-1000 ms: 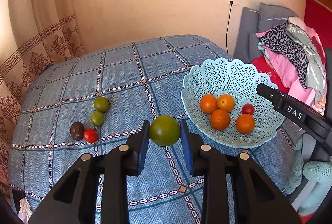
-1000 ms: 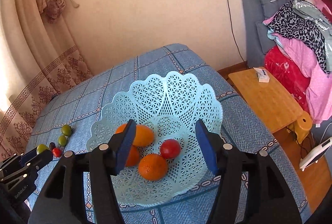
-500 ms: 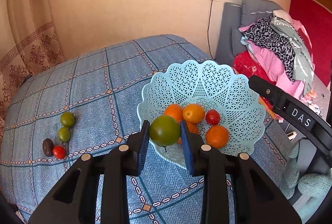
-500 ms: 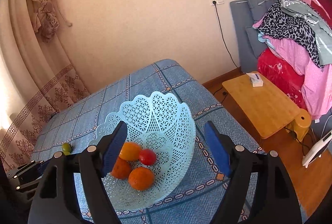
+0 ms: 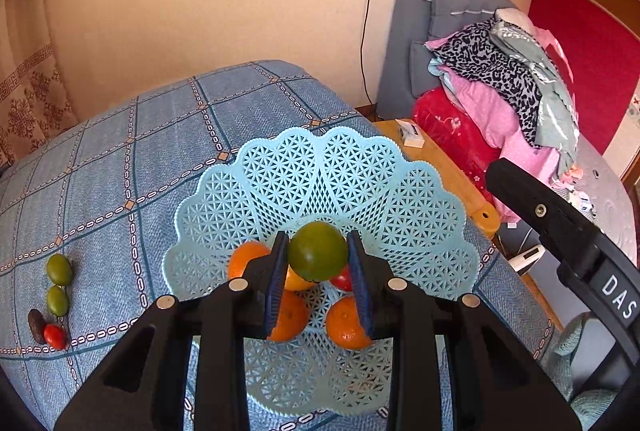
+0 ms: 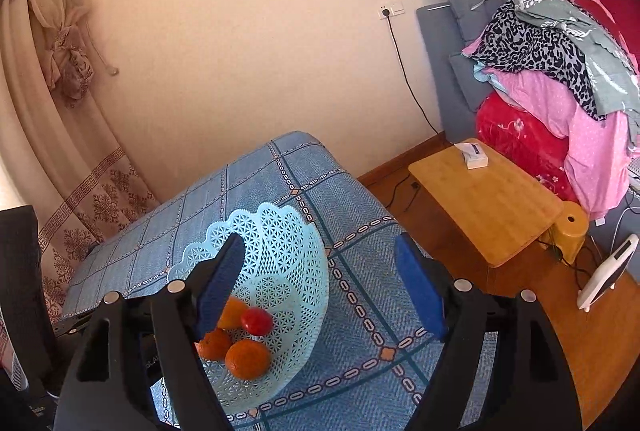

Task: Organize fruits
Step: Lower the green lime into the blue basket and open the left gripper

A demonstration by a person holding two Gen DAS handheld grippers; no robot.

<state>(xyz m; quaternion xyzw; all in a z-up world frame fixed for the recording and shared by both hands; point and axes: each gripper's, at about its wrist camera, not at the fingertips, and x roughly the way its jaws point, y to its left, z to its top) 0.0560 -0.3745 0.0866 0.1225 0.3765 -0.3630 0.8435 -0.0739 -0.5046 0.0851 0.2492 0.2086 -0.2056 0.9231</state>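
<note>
The pale blue lattice plastic basket [image 5: 320,167] sits on the blue checked bedspread [image 5: 120,151], oranges [image 5: 348,323] and a red tomato [image 6: 257,321] already in it. The left gripper [image 5: 318,263] pinches a round green fruit [image 5: 318,251] over the pile; it should lower it into a gap before letting go, so it won't roll. The right gripper [image 6: 320,283] hangs spread and empty, its jaws just widened

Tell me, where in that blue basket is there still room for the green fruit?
The far latticed half of the basket is bare, bordered by its scalloped rim. The near middle is crowded with oranges and a red fruit. The left hand-held gripper holds the green fruit over that cluster.
</note>
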